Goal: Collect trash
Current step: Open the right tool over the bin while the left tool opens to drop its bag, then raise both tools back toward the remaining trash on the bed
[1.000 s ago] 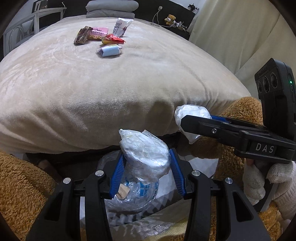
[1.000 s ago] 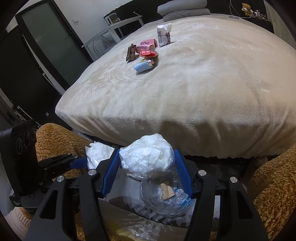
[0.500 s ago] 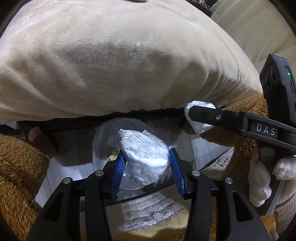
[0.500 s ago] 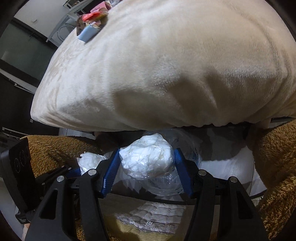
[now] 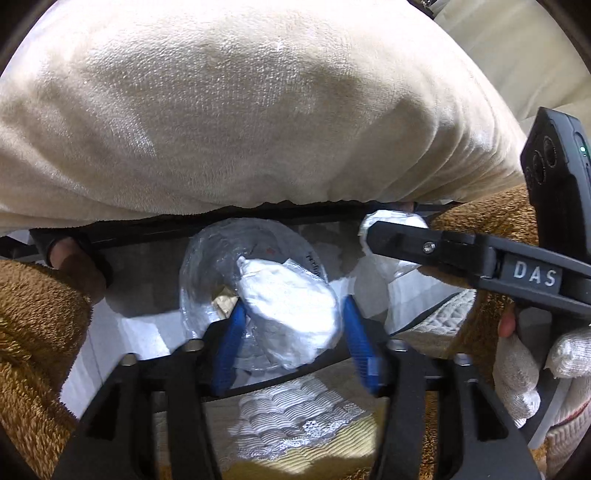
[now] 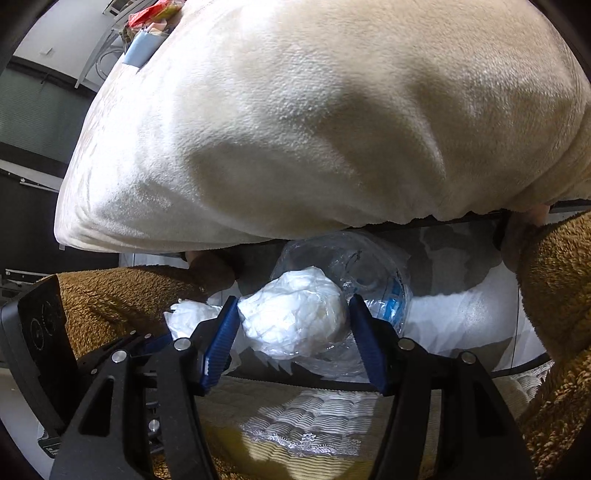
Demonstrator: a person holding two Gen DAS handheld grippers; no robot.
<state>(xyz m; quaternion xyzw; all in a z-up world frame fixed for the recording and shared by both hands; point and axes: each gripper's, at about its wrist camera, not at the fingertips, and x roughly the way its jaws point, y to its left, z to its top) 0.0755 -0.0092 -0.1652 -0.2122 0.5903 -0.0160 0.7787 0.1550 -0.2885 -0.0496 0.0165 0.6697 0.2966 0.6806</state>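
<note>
In the left wrist view my left gripper (image 5: 293,306) points down over a clear plastic bag (image 5: 221,258) on the floor by the bed. A crumpled white plastic wad (image 5: 291,314) lies between its blue pads. The jaws are opening and a gap shows at the right pad. My right gripper (image 6: 292,301) hangs over the same clear bag (image 6: 369,266). Its pads still touch a second white wad (image 6: 295,317) while its jaws begin opening. Each gripper also shows in the other view: the right gripper (image 5: 373,236) with its wad (image 5: 391,221), the left gripper (image 6: 173,332) with its wad (image 6: 192,317).
The bed's cream blanket (image 5: 258,110) overhangs just beyond the bag. Wrappers (image 6: 155,14) lie on the bed's far left. Brown fleece clothing (image 5: 37,332) flanks both sides. A white-gloved hand (image 5: 517,369) holds the right gripper. A crushed bottle with a blue label (image 6: 391,302) lies in the bag.
Both grippers sank and tipped down from the bed's edge toward the clear bag. The left jaws have spread away from their wad; the right jaws are slightly wider.
</note>
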